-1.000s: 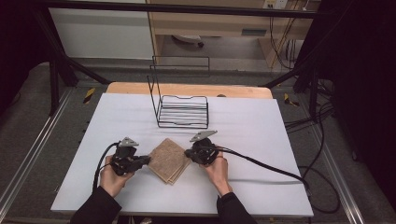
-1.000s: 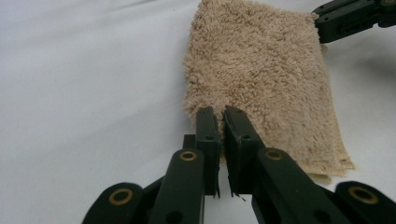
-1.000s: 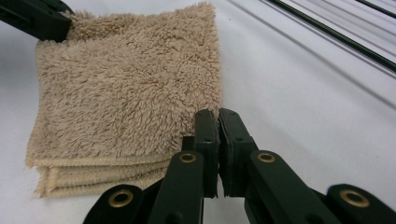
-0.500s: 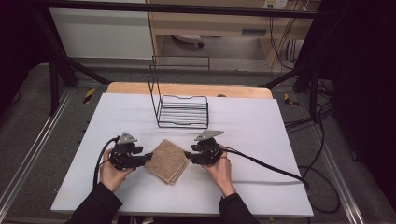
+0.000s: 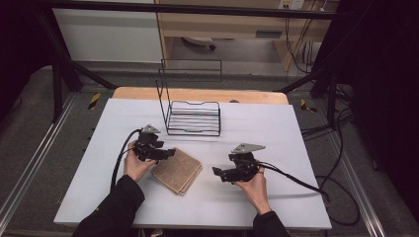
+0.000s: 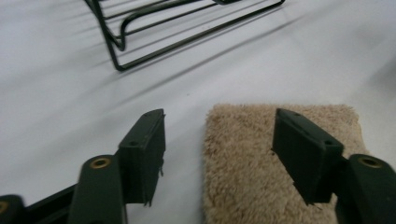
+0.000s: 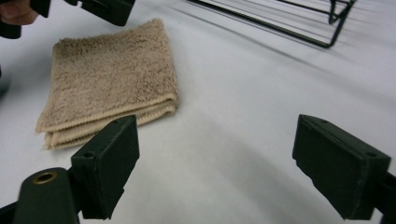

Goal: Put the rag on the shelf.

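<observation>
Towel (image 5: 177, 171) folded, flat on the white table (image 5: 296, 128), just in front of the wire rack (image 5: 192, 117). Left gripper (image 6: 218, 154) wide open, straddling its near corner; right gripper (image 5: 221, 172) wide open too, well clear. Likely a grab: lower the left jaws around all layers at the edge before closing.

The right tool (image 5: 217, 173) has pulled away from the folded towel (image 5: 178, 170): a second ago its tip met the towel's right edge, half a second ago it was still close beside it, and now it sits well apart to the right and nearer the person, jaws spread wide over bare surface (image 5: 296, 143). The left tool (image 5: 170, 153) has shifted up and away from the person, its open jaws now over the towel's far-left corner
</observation>
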`<state>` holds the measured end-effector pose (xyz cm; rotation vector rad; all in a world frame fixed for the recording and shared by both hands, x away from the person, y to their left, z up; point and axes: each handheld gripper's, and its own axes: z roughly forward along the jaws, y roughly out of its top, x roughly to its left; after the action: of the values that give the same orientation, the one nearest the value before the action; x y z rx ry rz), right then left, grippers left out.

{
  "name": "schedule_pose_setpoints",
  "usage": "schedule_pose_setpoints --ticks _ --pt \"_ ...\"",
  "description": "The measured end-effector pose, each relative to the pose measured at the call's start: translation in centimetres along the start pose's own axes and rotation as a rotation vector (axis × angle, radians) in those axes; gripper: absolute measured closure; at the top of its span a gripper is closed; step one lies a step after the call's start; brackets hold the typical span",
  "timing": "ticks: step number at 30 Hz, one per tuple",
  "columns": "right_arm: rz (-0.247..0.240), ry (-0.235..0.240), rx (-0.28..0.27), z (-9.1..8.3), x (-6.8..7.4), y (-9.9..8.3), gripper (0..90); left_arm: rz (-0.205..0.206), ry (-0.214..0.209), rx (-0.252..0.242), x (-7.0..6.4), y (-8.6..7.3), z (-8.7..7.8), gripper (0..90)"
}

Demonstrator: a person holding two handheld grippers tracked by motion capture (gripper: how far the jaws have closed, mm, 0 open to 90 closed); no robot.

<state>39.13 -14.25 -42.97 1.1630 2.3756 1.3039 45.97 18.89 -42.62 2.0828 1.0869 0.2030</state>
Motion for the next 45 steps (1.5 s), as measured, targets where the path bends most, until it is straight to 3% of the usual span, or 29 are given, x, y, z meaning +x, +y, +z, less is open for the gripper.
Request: schedule_pose_setpoints --ticks 8,12,16,21,24,30,38,45 --pt "0.006 -0.011 -0.003 -0.5 -0.1 -0.7 12.0 -0.020 -0.050 0.037 0.6 -0.1 1.8 59.1" --pt "0.013 -0.006 -0.004 -0.4 0.0 -0.8 11.9 -0.039 -0.083 0.042 0.9 -0.2 2.4 65.2" --pt "0.021 -0.006 -0.015 -0.3 0.1 -0.8 11.8 -0.050 -0.088 0.044 0.8 -0.2 2.6 68.9" --pt "0.052 -0.007 -0.030 0.0 0.1 -0.7 11.6 -0.062 -0.080 0.052 0.8 -0.2 2.3 82.2" --pt "0.090 0.000 -0.037 0.5 0.2 -0.5 11.4 -0.048 -0.066 0.046 0.6 -0.2 2.0 83.8" --pt "0.077 -0.027 -0.019 2.5 1.4 0.6 14.7 -0.038 -0.048 0.022 0.5 -0.4 1.0 84.2" --pt "0.092 -0.062 0.004 6.6 3.0 2.3 31.3 -0.045 -0.039 0.017 0.8 -1.2 0.6 83.9" --pt "0.103 -0.082 0.027 8.3 3.7 2.5 43.7 -0.029 -0.023 0.027 0.7 -1.5 0.9 83.3"
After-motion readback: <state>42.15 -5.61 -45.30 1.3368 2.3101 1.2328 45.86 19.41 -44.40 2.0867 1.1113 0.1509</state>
